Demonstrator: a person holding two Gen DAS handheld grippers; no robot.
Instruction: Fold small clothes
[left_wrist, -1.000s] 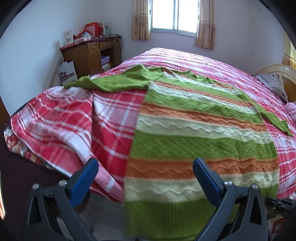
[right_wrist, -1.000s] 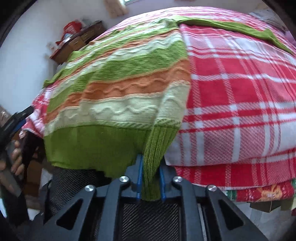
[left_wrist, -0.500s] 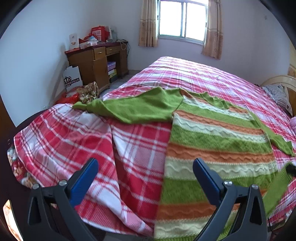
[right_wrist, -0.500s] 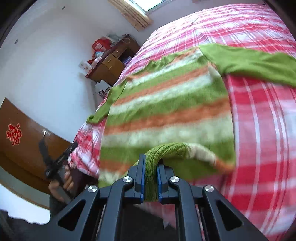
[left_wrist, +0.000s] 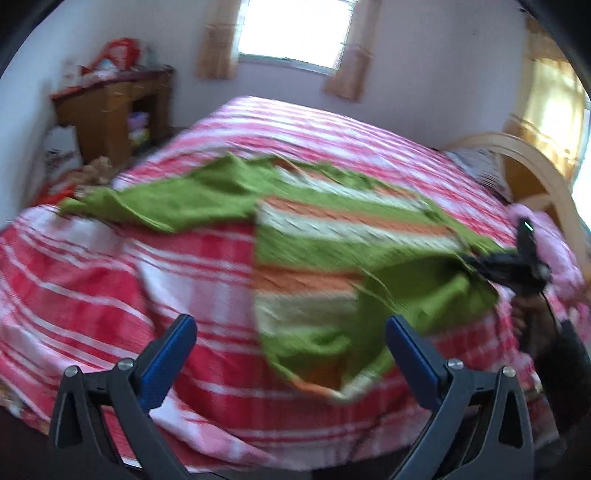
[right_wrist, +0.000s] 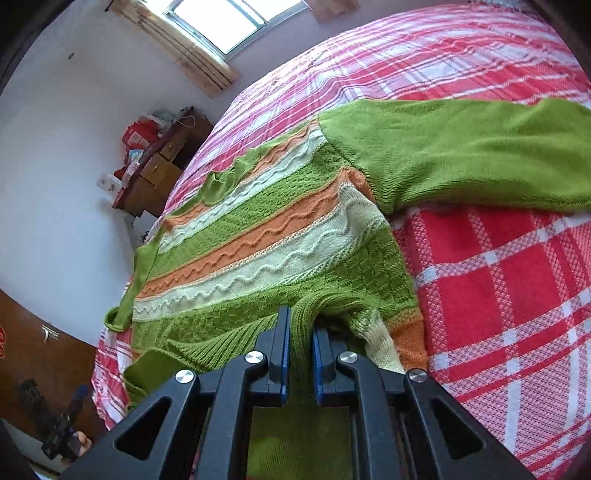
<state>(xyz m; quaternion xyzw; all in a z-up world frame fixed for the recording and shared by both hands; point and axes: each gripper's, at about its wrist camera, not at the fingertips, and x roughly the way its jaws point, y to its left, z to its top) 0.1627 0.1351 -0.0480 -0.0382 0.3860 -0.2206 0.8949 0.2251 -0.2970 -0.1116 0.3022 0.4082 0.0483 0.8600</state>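
Clamping the ribbed green hem of the sweater (right_wrist: 258, 236), my right tongs (right_wrist: 300, 354) have their blue pads pressed together on a pinch of knit, tilted down toward the bed (right_wrist: 498, 295). From those tongs the hem corner is lifted and doubled over the sweater's lower stripes, so the bottom edge bunches just in front of the pads. My left tongs (left_wrist: 291, 354) hang apart with nothing between the blue fingers (left_wrist: 168, 354), angled down over the near edge of the bed beside the sweater's lower left side. In the left view, blurred, my right tongs appear small at the sweater's right edge with my hand (left_wrist: 528, 317) below them, and green cloth trails from them. Most of the sweater lies flat on the plaid cover, one green sleeve (right_wrist: 461, 155) stretched out sideways from the shoulder, the other sleeve running along the far side toward the bed's edge.
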